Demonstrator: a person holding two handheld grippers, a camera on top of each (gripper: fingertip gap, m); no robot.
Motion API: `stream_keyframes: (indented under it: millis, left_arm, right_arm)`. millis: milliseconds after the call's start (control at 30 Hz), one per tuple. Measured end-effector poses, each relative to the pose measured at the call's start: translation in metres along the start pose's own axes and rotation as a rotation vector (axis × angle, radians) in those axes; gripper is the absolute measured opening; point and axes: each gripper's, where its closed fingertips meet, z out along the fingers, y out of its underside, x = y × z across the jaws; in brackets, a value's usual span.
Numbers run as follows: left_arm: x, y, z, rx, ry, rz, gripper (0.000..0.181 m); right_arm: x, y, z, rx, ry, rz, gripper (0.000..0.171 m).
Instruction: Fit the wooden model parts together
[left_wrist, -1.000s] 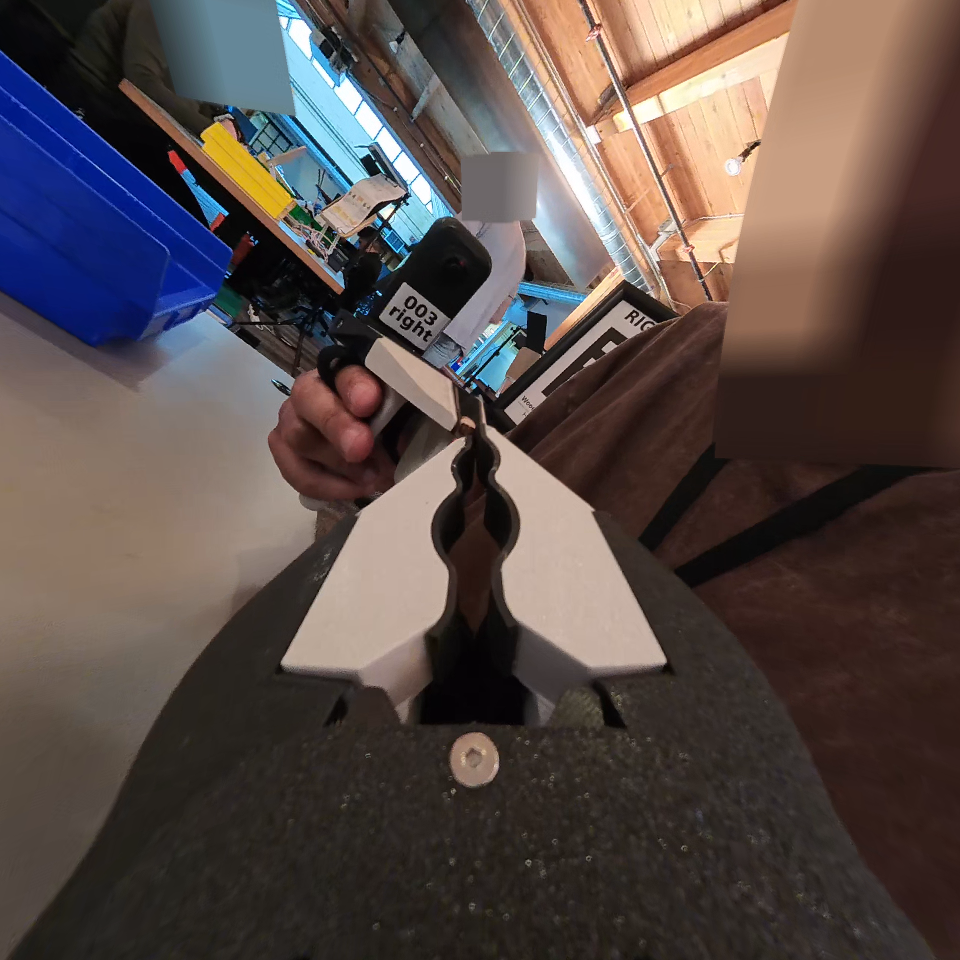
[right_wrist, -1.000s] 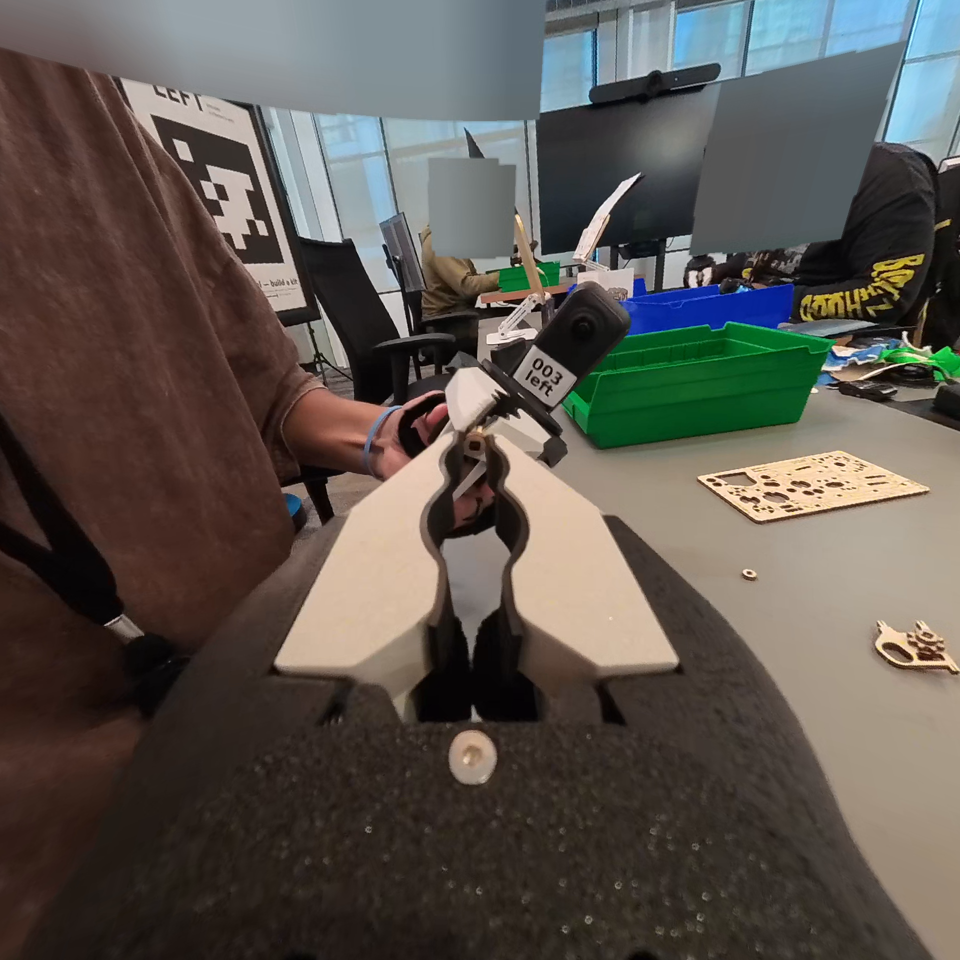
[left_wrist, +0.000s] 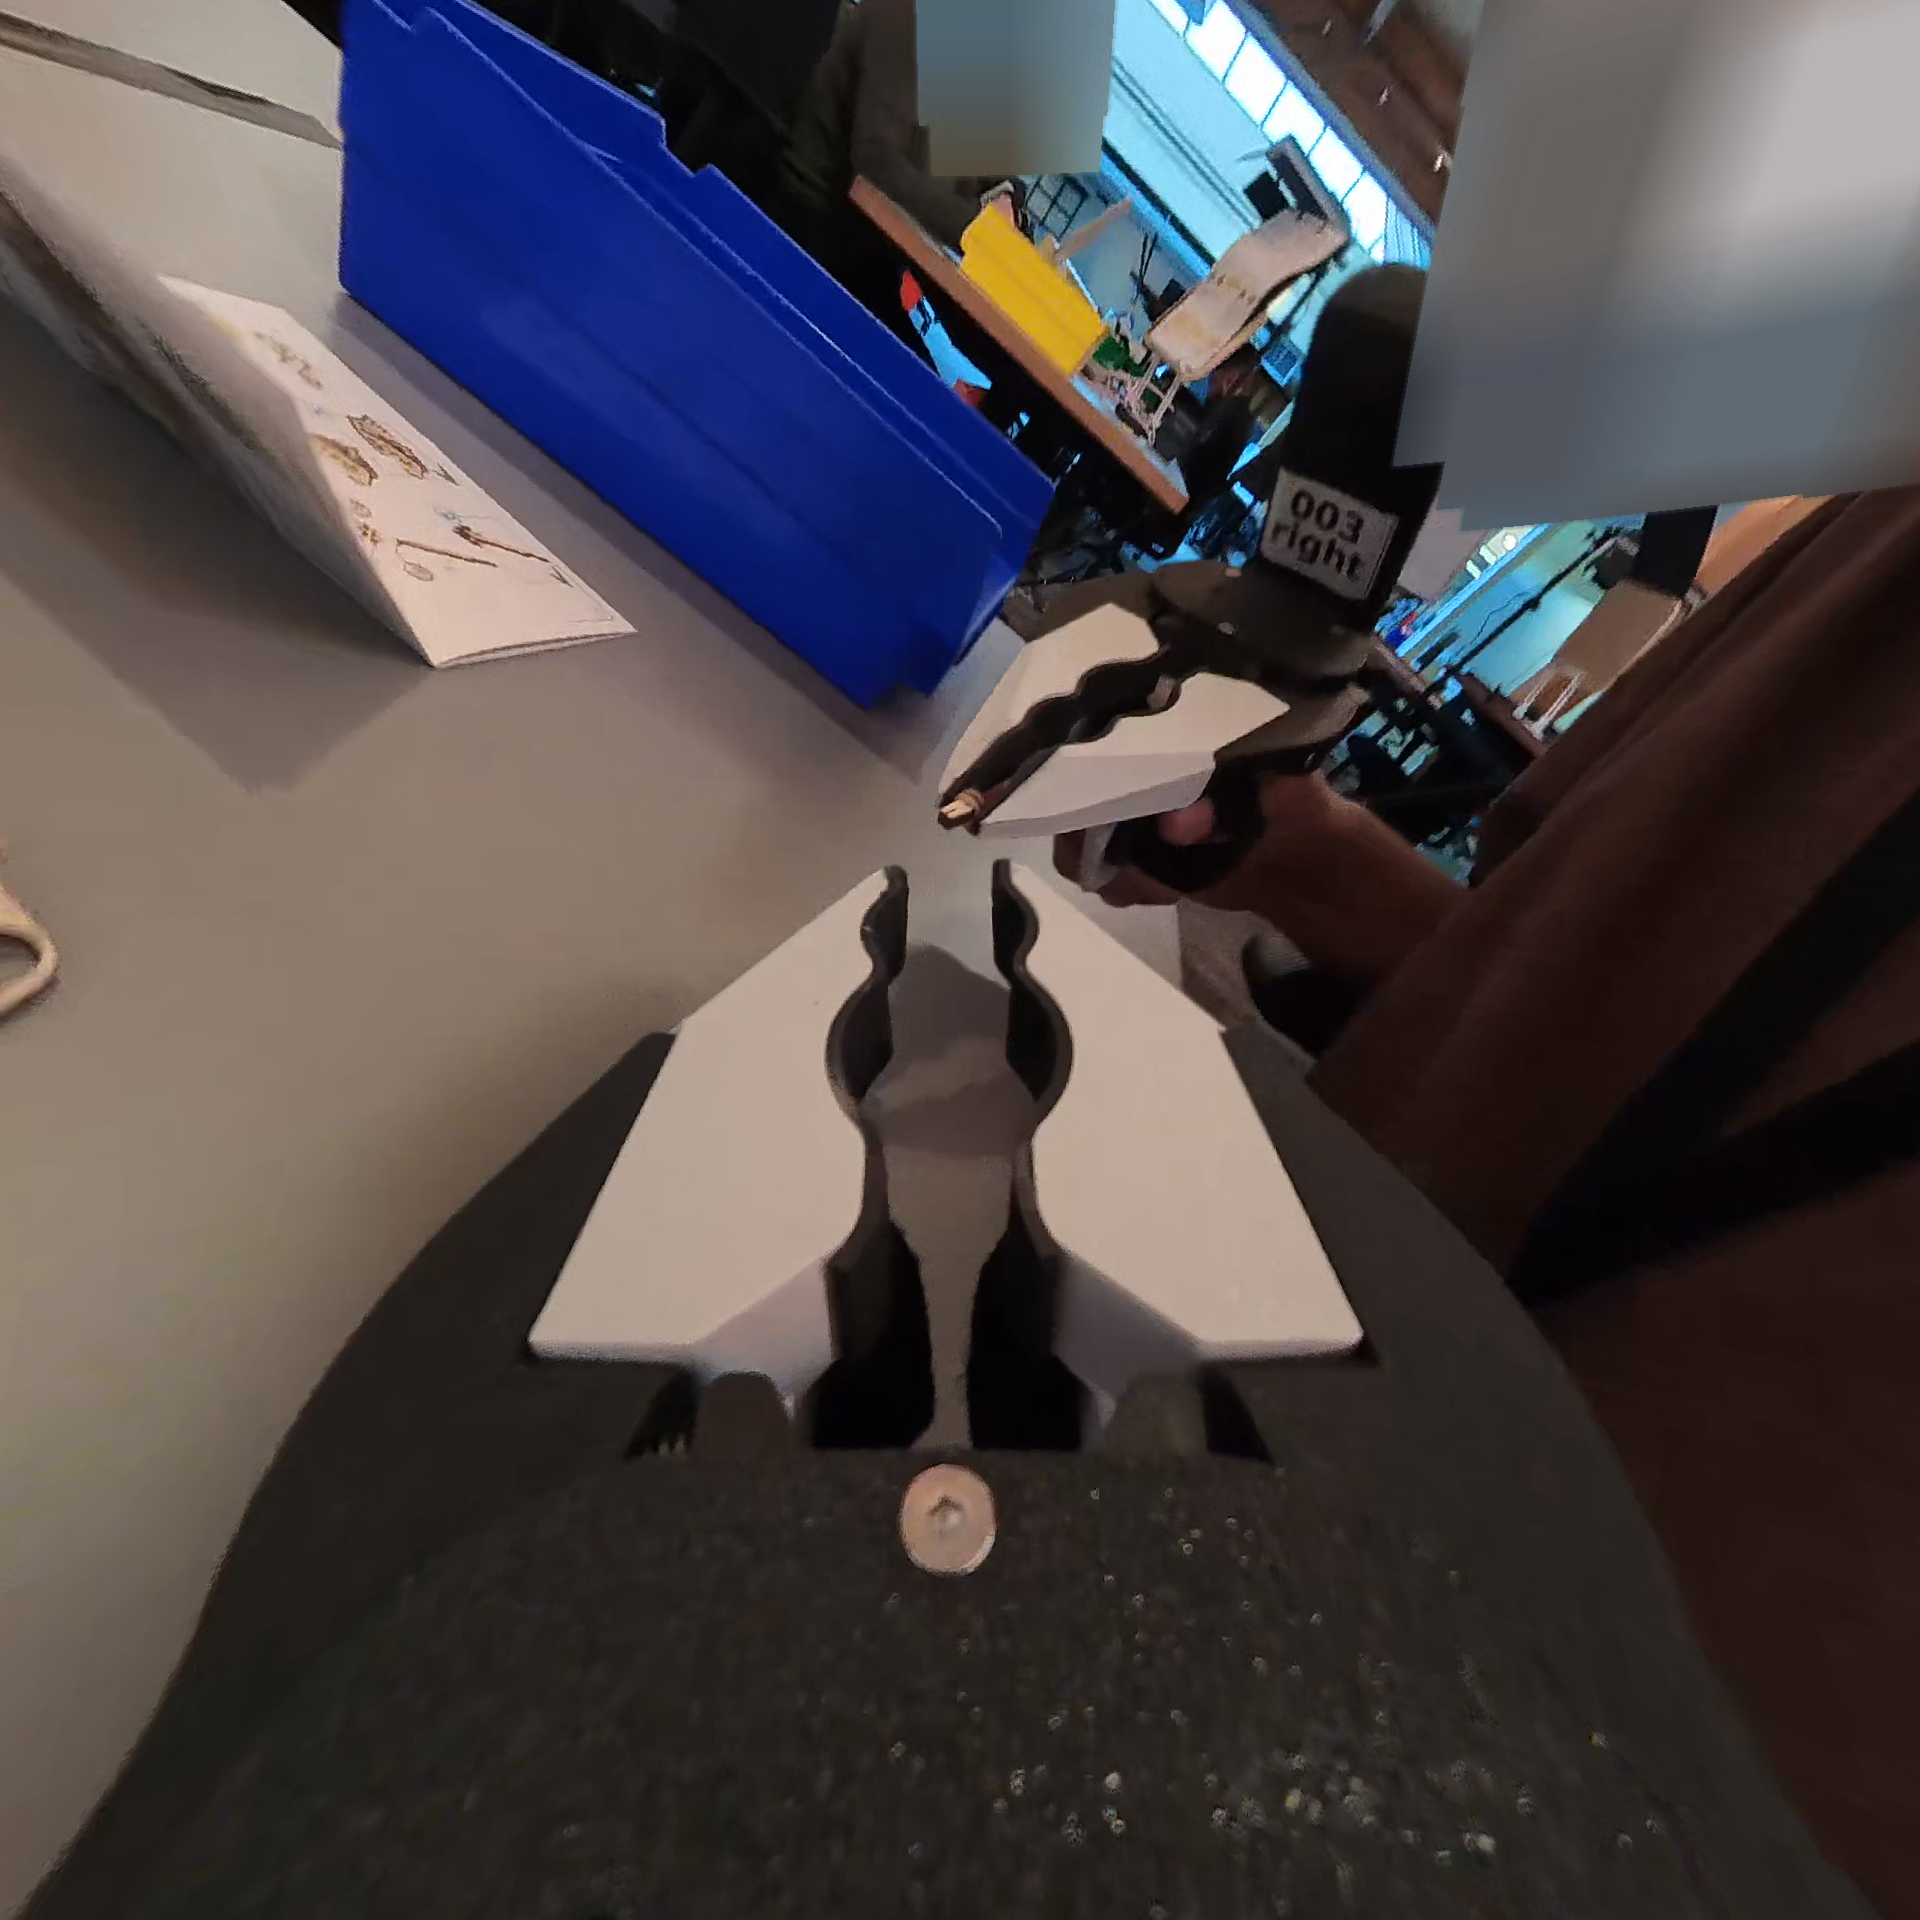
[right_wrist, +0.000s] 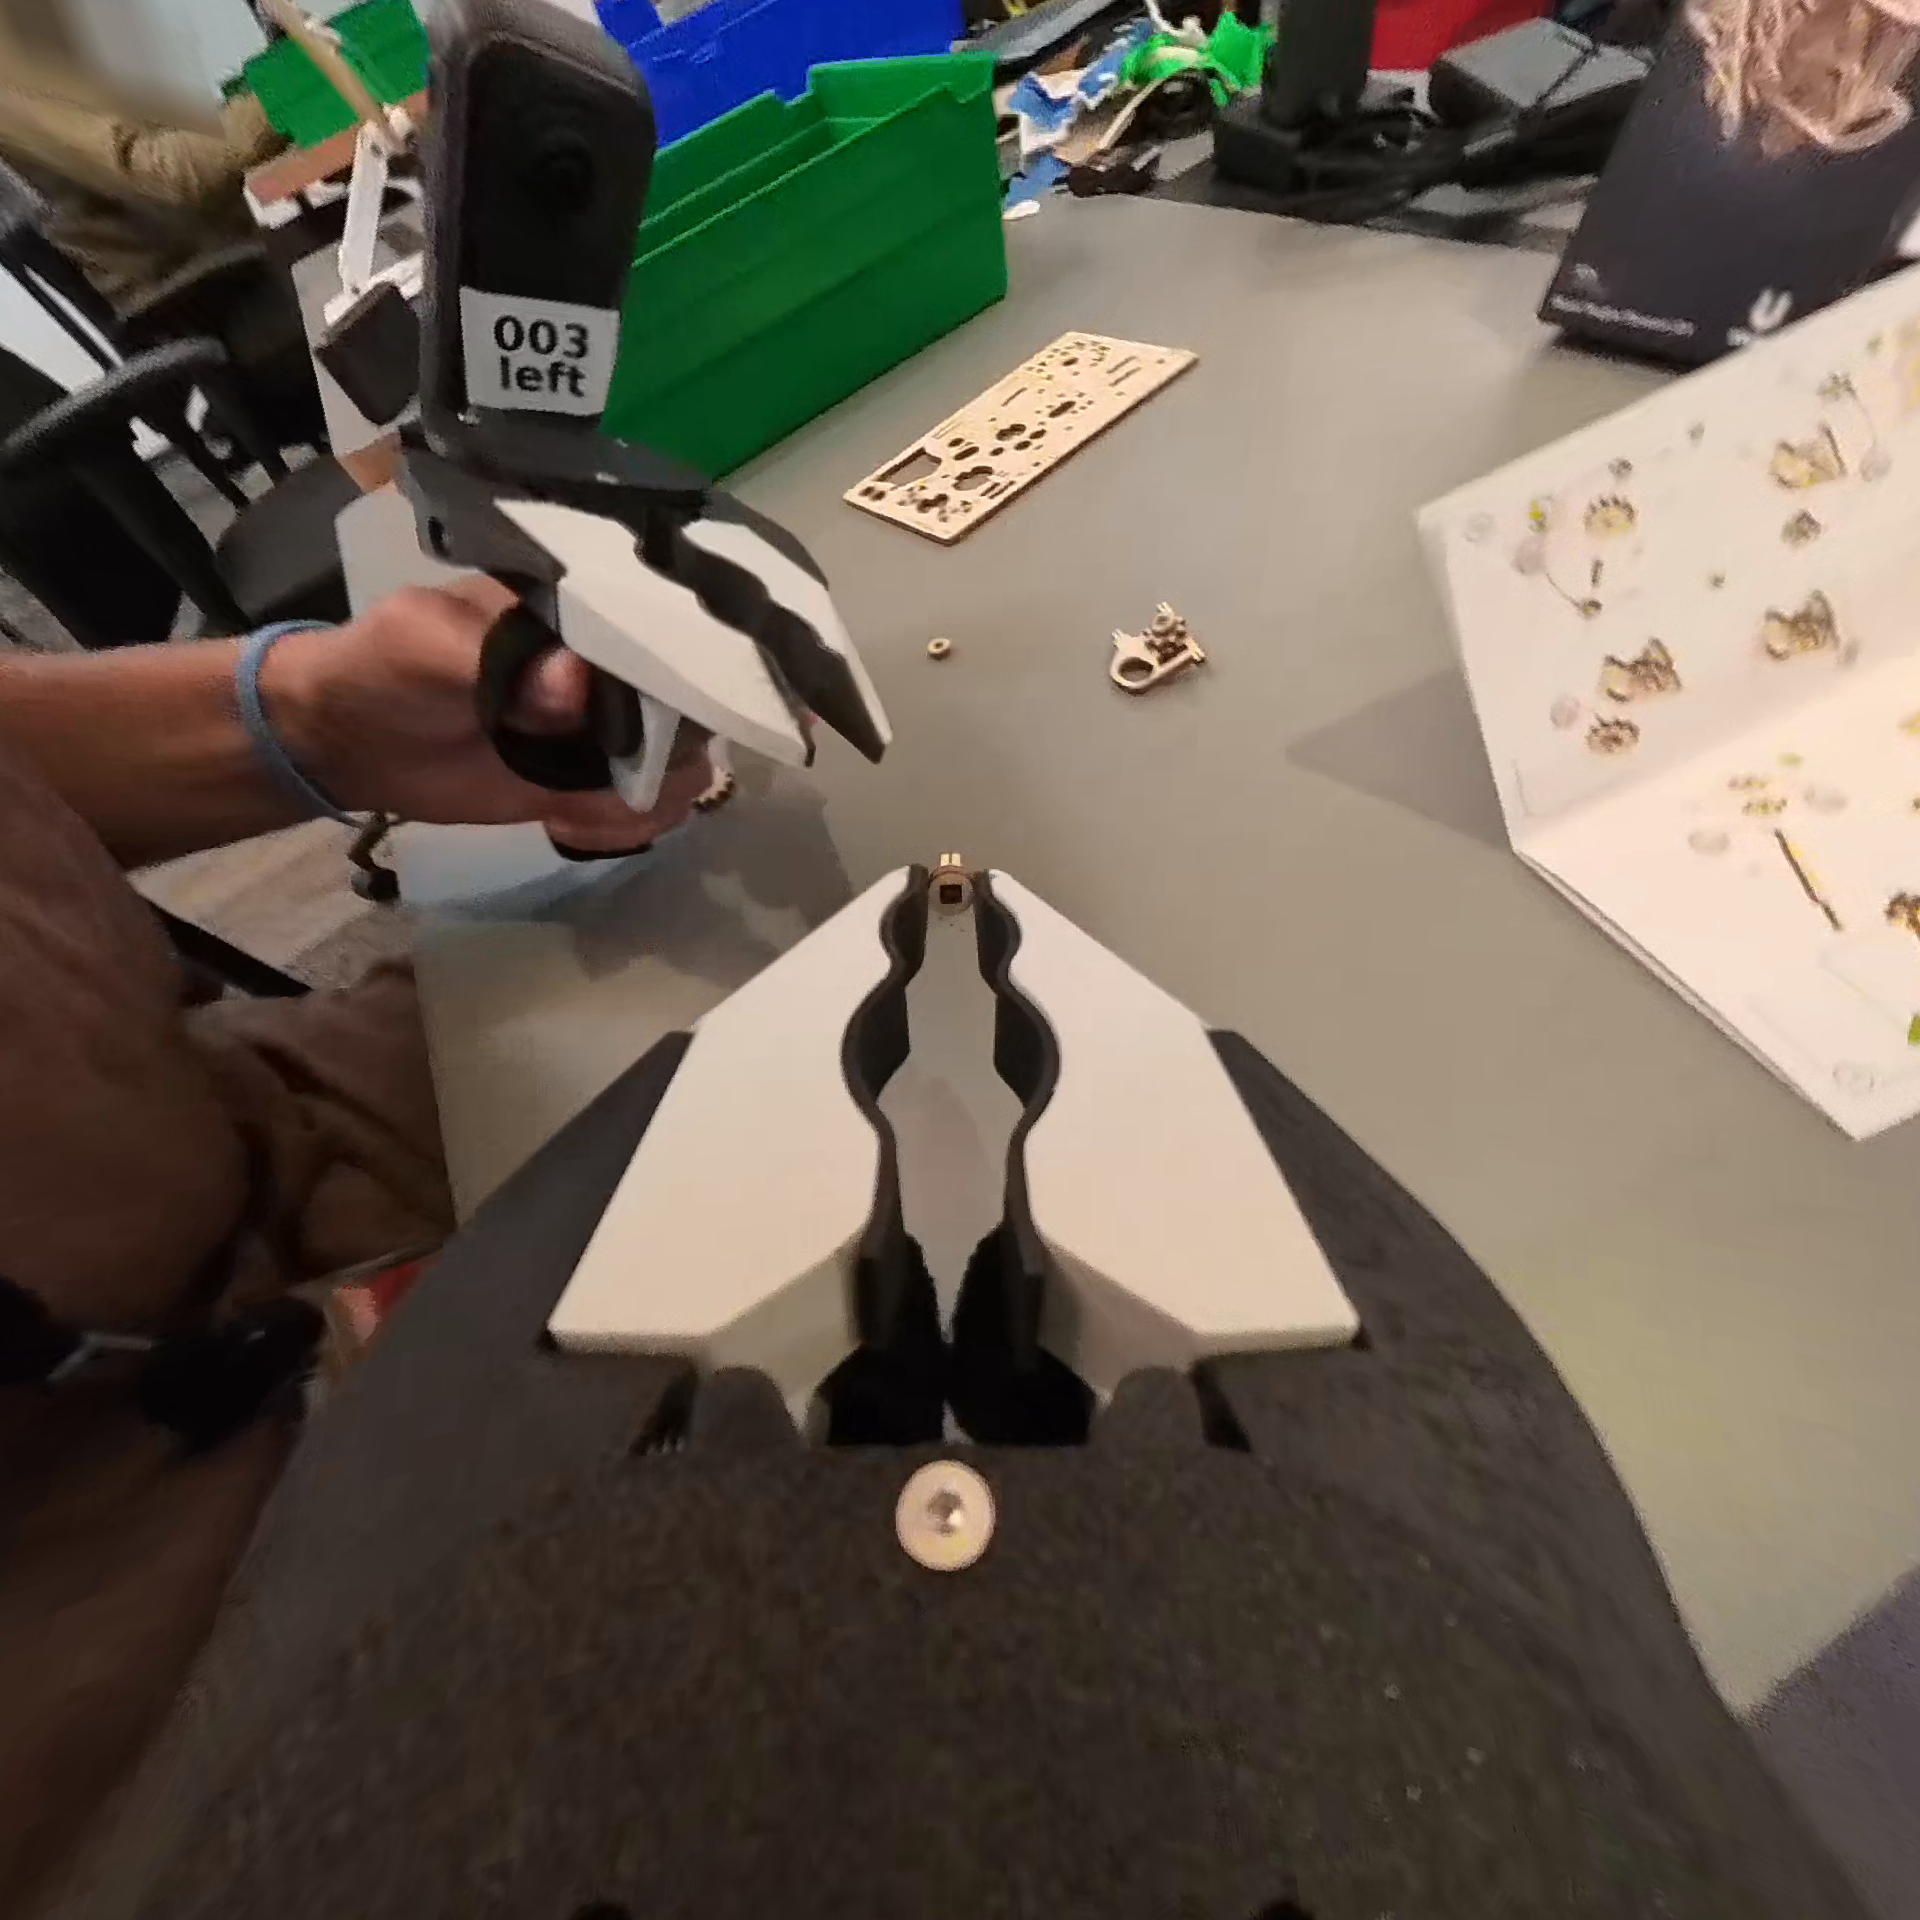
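**Right tool gripped a small wooden part; left tool stood released over the desk**

The right tool (right_wrist: 948, 883) was clenched on a small wooden part (right_wrist: 948, 891), pinched at the very tips of its fingers and held above the grey desk (right_wrist: 1299, 914). In the left wrist view the same part (left_wrist: 958, 809) showed as a pale stub at the tip of the right tool (left_wrist: 966, 808).

The left tool (left_wrist: 943, 883) was released, its fingers parted with nothing between them. In the right wrist view the left tool (right_wrist: 847, 743) hung above the desk, left of the gripped part and apart from it, tips tilted downward.

All other items were placed relative to the gripped part as seen from the right wrist view. A partly built wooden assembly (right_wrist: 1155, 657) lay on the desk beyond it and to the right. A small wooden ring (right_wrist: 940, 647) lay on the desk directly beyond it, near the assembly but not touching. A flat wooden sheet with cut-outs (right_wrist: 1023, 434) lay farther beyond. A green bin (right_wrist: 831, 260) stood beyond and to the left. An open instruction booklet (right_wrist: 1704, 665) lay well to the right.

In the left wrist view a blue bin (left_wrist: 665, 416) stood on the desk (left_wrist: 416, 935) to the left of the gripped part, with a folded instruction sheet (left_wrist: 416, 499) farther left.
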Motion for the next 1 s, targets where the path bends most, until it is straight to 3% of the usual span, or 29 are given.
stream_keyframes:
  millis: [333, 567, 1000]
  left_arm:
    - [-0.008, 0.003, 0.056, -0.267, 0.026, 0.563, 0.014]
    - [-0.018, 0.0, 0.069, -0.365, 0.047, 0.926, 0.017]
    - [-0.001, -0.011, 0.083, -0.278, 0.16, 0.744, 0.014]
  right_arm:
    - [0.025, -0.006, -0.027, 0.121, -0.21, 0.543, 0.008]
    - [0.033, 0.001, -0.033, 0.121, -0.116, 0.488, 0.008]
    - [0.044, 0.008, -0.038, 0.115, -0.061, 0.493, 0.008]
